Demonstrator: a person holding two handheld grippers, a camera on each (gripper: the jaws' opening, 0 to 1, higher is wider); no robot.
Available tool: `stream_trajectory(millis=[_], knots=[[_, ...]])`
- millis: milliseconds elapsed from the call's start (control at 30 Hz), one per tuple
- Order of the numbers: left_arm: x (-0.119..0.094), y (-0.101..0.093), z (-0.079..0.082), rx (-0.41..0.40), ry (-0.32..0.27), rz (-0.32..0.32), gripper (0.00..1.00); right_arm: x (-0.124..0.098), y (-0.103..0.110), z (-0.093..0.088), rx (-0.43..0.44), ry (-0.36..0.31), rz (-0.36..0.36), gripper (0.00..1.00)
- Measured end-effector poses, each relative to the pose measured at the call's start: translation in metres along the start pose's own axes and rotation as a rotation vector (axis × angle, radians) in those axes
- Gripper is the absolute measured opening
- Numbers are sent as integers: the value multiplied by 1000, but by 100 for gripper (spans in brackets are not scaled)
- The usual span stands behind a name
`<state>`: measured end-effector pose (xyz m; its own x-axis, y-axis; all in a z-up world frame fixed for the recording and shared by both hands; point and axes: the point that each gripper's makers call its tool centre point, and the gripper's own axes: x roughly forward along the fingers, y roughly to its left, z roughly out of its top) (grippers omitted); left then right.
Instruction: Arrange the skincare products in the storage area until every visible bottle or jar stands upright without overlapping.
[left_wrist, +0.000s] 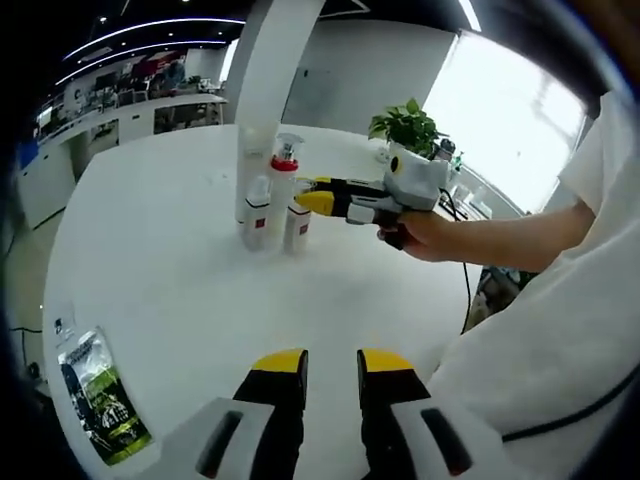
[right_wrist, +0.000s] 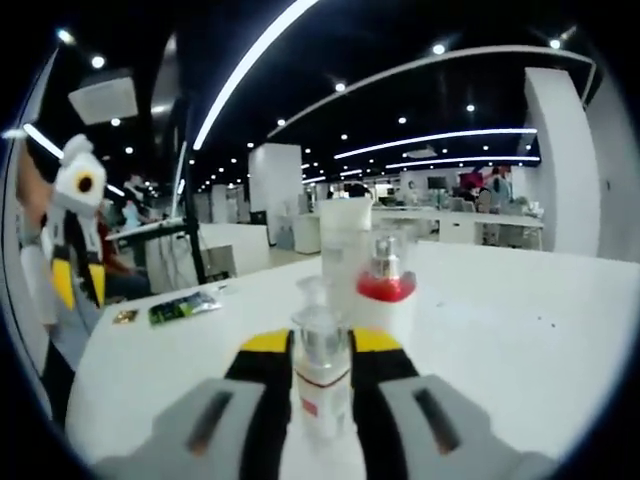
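on the round white bench (left_wrist: 180, 300) four skincare containers stand close together, all upright with their long axes vertical. the tallest is a plain white tube (left_wrist: 255, 165) at the back of the group. beside it is a clear bottle with a red collar (left_wrist: 285, 165) and a clear cap on top. in front stand two small clear bottles: one small bottle with a red label (left_wrist: 257, 215) and a pump bottle (left_wrist: 298, 222), which also carries a white and red label.

in the right gripper view the pump bottle (right_wrist: 322, 375) sits between the yellow-tipped jaws of the right gripper (right_wrist: 322, 345), its clear pump head pointing up; the jaws are narrowed onto its sides and seem to touch it. the red collar bottle (right_wrist: 385, 285) and the white tube (right_wrist: 345, 250) stand just behind it.

the left gripper (left_wrist: 330, 362) hovers over bare bench well apart from the bottles, its jaws a little apart and holding nothing. a green sachet (left_wrist: 100, 395) lies flat near the bench edge. a potted plant (left_wrist: 405, 130) stands at the far side.
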<state>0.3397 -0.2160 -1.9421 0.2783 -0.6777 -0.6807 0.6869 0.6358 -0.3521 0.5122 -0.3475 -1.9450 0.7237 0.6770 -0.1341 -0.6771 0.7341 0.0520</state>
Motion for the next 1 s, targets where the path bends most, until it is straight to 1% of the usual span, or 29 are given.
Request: stream_trajectory(millis=[167,400,467,567,600,633,667,700,833,1000], knots=[[-3,2,0,-4,-6,6,20,-1,4,-11,7,41,-4,21],[-6,4,-5,-12,-6,16,20,-2,4,-16,39,57,-10,26],[-7,3,-7,-15,-7,17,20,-3,3,-22,52,81,-16,27],[-7,2,-10,-20,-7,16,20,-5,0,-35,94,139,-56,29],[-8,2,-11,-23,-8,17,20,-6,-3,-43,102,178,-78,29],[-8,1,-13,-26,-8,16,20,-8,-2,-52,82,226,-84,29],[-8,1,-13,-27,-8,17,20,-6,0,-54,75,229,-75,29],[-8,1,-14,-29,-8,17,20,-5,2,-58,82,245,-76,29],[-10,2,-17,-40,-11,26,20,-3,4,-64,69,274,-83,27],[-12,3,-23,-55,-11,36,20,0,5,-65,37,282,-86,26]])
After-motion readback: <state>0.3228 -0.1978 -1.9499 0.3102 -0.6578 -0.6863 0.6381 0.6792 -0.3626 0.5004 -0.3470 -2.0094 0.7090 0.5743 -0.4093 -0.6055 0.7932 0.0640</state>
